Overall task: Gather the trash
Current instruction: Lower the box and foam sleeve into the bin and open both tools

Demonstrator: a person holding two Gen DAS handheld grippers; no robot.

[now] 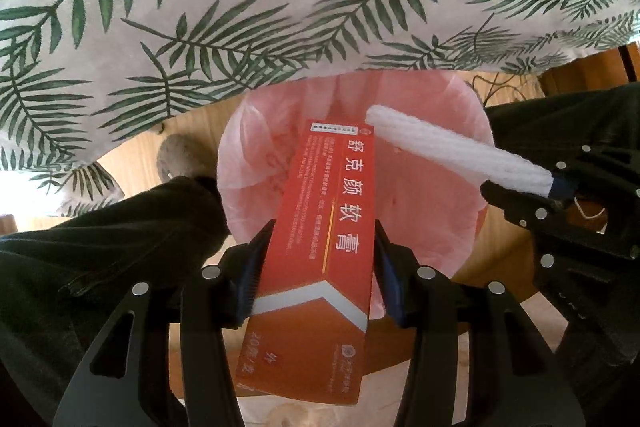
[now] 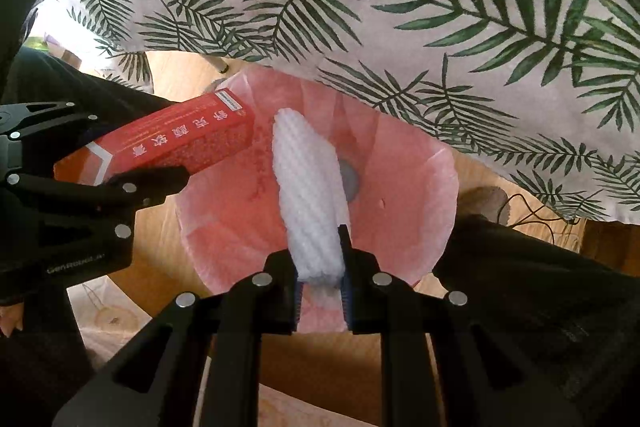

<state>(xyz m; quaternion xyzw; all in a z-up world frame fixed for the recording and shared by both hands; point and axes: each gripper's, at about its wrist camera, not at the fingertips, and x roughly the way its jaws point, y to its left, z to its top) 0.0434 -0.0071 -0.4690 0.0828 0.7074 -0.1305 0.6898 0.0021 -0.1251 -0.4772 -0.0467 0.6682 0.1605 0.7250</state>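
Observation:
My left gripper (image 1: 320,251) is shut on a long red carton (image 1: 320,219) with white Chinese print, held above a bin lined with a pink bag (image 1: 432,227). In the right wrist view the carton (image 2: 180,147) and left gripper (image 2: 132,167) come in from the left over the bin rim. My right gripper (image 2: 320,267) is shut on a white foam net sleeve (image 2: 308,187), which hangs over the open pink bag (image 2: 400,187). The sleeve (image 1: 448,151) and right gripper (image 1: 532,195) show at the right of the left wrist view.
A tablecloth with green palm leaves (image 1: 240,7) overhangs the far side of the bin (image 2: 440,7). The person's dark trouser legs (image 1: 100,247) stand on either side of the bin (image 2: 540,287). The floor is wood (image 2: 160,259). A thin cable (image 2: 532,211) lies at right.

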